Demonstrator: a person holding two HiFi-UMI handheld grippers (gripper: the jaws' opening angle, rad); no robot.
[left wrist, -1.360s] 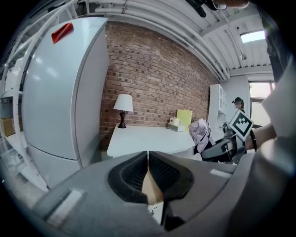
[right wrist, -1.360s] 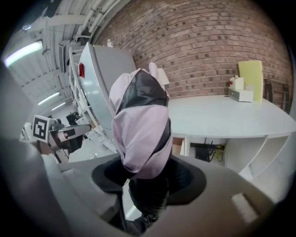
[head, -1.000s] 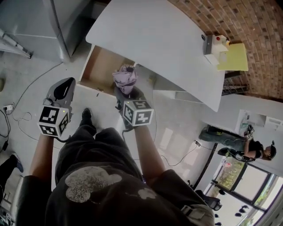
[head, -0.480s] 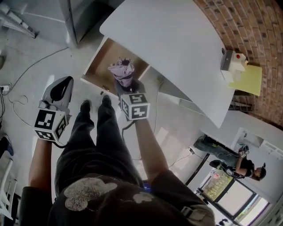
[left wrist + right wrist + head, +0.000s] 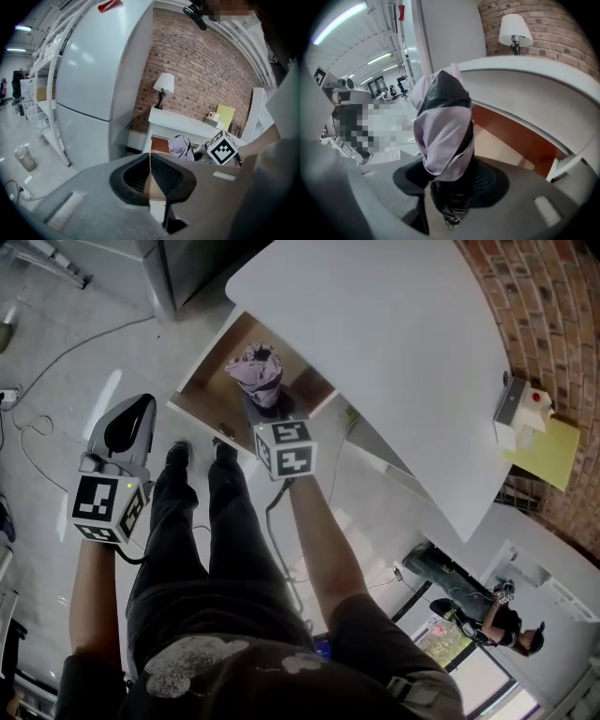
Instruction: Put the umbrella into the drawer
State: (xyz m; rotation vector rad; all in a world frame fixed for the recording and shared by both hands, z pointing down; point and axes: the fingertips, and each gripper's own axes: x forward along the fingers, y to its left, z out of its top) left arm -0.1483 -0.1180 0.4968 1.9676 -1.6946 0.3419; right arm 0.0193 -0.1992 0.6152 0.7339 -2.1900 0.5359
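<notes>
The folded umbrella (image 5: 258, 374), lilac and black, stands upright in my right gripper (image 5: 264, 409), which is shut on its lower end. It hangs over the open wooden drawer (image 5: 211, 395) under the white desk top (image 5: 394, 343). In the right gripper view the umbrella (image 5: 443, 136) fills the middle between the dark pads, with the drawer's brown inside (image 5: 506, 140) behind it. My left gripper (image 5: 139, 407) is off to the left above the floor, shut and holding nothing. From the left gripper view (image 5: 150, 161) the umbrella (image 5: 182, 146) shows ahead by the desk.
A grey refrigerator (image 5: 93, 79) stands left of the desk. A table lamp (image 5: 164, 84), a white box (image 5: 520, 409) and a yellow sheet (image 5: 548, 451) are at the desk's back, by the brick wall. Cables (image 5: 37, 427) lie on the floor; my shoes (image 5: 197, 454) are by the drawer front.
Both grippers have come lower. The right one has carried the umbrella from the drawer's front edge to over the open drawer. Its grip has not changed.
</notes>
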